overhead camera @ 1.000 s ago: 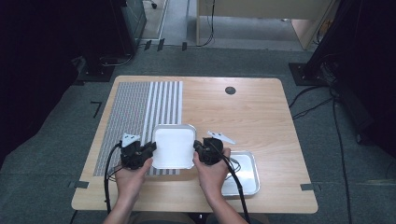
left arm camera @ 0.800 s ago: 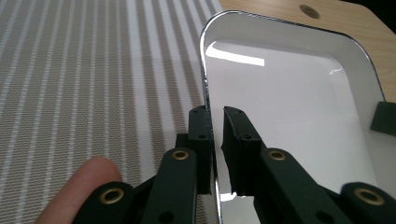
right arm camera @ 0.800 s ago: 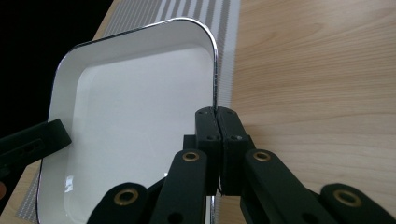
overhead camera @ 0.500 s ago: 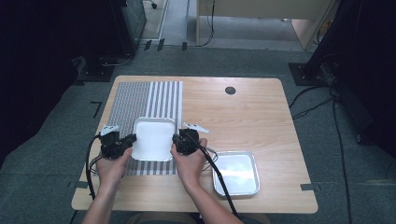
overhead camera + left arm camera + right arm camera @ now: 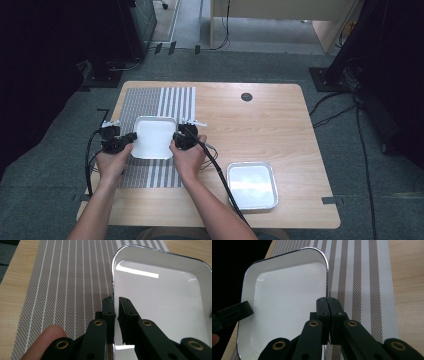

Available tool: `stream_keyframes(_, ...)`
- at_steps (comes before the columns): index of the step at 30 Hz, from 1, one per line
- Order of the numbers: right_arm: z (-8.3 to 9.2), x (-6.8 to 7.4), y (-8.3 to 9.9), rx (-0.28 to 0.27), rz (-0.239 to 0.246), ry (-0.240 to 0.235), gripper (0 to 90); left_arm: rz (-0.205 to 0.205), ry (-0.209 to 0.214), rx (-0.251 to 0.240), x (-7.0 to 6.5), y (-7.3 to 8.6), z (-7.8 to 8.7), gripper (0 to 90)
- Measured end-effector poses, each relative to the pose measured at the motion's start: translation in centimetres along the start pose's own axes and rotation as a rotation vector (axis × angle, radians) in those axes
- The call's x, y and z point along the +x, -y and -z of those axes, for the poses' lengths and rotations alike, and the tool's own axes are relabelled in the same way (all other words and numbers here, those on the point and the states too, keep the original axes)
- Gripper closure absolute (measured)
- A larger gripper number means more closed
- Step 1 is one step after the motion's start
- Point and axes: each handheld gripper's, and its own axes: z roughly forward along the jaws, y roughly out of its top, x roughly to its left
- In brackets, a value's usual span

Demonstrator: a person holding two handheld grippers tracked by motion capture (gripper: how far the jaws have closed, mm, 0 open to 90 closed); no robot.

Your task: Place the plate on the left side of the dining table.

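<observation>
A white square tray (image 5: 154,137) with a thin metal rim hangs over the striped placemat (image 5: 150,102), held from both sides. My left gripper (image 5: 131,138) is shut on the tray's left rim (image 5: 113,287), one jaw outside and one inside. On the opposite side my right gripper (image 5: 175,139) is shut on the right rim (image 5: 327,282). The right gripper view shows the white tray (image 5: 284,305) with the left gripper's fingers (image 5: 232,313) at its far edge. The placemat (image 5: 62,282) lies just below the tray in the left gripper view.
A second white tray (image 5: 251,184) rests on the bare wood at the front right. A small dark round hole (image 5: 246,96) marks the table's far side. The wooden table's (image 5: 280,130) right half has free room. Cables trail from both grippers toward the front edge.
Both grippers have carried the tray leftward and farther from the person, from beside the second tray to over the striped placemat. Both grips on the rims have held.
</observation>
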Motion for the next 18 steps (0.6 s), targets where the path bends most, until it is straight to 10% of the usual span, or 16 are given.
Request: stream_keyframes(18, -5.5, 0.5, -2.9, 0.032, 0.017, 0.062, 89.3, 0.021, 0.001, 0.057, 2.4, -2.9, -4.8, 82.4)
